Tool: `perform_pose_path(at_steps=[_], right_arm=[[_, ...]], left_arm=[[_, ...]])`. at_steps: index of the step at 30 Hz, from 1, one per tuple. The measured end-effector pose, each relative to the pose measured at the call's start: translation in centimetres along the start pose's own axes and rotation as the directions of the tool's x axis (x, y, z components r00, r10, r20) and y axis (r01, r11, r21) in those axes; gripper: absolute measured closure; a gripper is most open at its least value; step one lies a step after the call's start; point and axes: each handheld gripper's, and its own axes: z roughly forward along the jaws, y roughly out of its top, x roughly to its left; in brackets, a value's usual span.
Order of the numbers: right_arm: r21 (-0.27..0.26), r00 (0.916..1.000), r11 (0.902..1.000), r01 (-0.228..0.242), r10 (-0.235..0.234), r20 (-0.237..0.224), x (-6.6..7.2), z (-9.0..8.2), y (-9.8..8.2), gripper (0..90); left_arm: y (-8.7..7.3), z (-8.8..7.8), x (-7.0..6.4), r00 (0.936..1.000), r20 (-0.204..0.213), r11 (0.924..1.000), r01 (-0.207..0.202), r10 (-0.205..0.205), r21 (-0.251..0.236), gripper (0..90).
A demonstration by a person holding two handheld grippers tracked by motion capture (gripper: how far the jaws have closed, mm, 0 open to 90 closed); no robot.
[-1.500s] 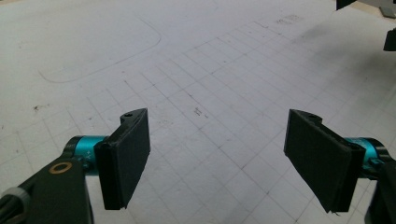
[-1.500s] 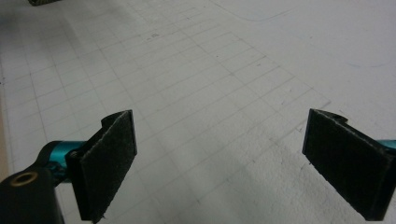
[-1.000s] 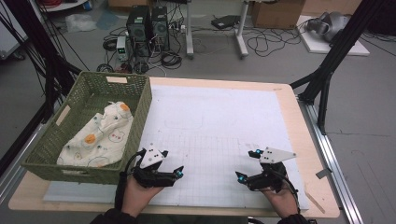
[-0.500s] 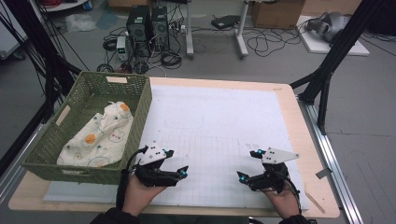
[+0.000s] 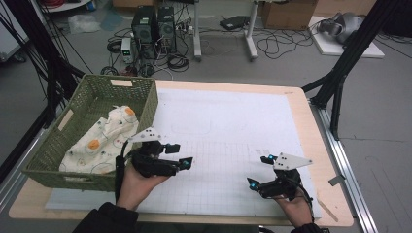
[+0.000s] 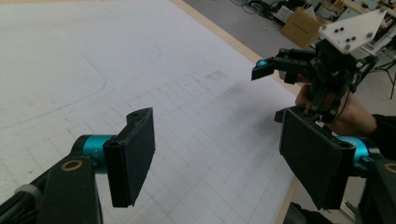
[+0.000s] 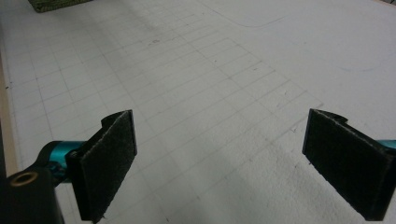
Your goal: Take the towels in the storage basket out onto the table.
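A person holds my left gripper point(image 5: 180, 155) over the white grid mat point(image 5: 228, 126), just right of a green woven basket point(image 5: 145, 104). It is open and empty, and its pads point(image 6: 133, 154) stand wide apart in the left gripper view. My right gripper point(image 5: 259, 171) hovers near the mat's front right, also open with nothing between its pads point(image 7: 109, 161). The right gripper point(image 6: 271, 93) and the hand that holds it appear at the upper right of the left gripper view. In the basket lies a cream cloth point(image 5: 107, 138) with orange spots.
The mat covers most of a wooden table point(image 5: 320, 160). A corner of the basket point(image 7: 51, 3) shows at the top left of the right gripper view. On the floor beyond the table are computer towers point(image 5: 153, 24), cables and black frame legs point(image 5: 340, 73).
My left gripper has moved forward, away from the table's front edge and along the basket's side. The right gripper has hardly moved. Both stay open.
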Motion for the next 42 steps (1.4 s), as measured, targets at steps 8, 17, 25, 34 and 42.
perform_pose_path(at_steps=[8, 17, 25, 34, 42], right_arm=[[-0.003, 1.0, 1.0, 0.005, -0.005, -0.003, 0.0, 0.0, 0.1, 9.1], [0.001, 1.0, 1.0, 0.005, -0.005, -0.005, 0.0, 0.1, 0.1, 9.1], [0.005, 1.0, 1.0, 0.001, -0.001, -0.007, 0.0, 0.2, 0.0, 9.1], [0.01, 1.0, 0.9999, 0.003, -0.003, -0.007, -0.1, 0.2, 0.0, 9.1], [0.001, 1.0, 1.0, 0.007, -0.007, -0.007, -0.2, 0.2, 0.0, 9.1]], left_arm=[[2.2, -2.2, 2.0, 0.9978, 0.023, 0.9981, 0.062, -0.062, -0.001, 28.6], [3.4, -5.8, 3.6, 0.9959, 0.014, 0.995, 0.09, -0.09, -0.042, 28.9], [3.4, -8.9, 6.1, 0.9907, -0.085, 0.9935, 0.102, -0.106, -0.051, 29.2], [2.8, -11.7, 9.1, 0.9672, -0.224, 0.9927, 0.112, -0.12, -0.045, 29.6], [1.8, -12.5, 11.3, 0.9283, -0.36, 0.9943, 0.106, -0.093, 0.015, 31.6]])
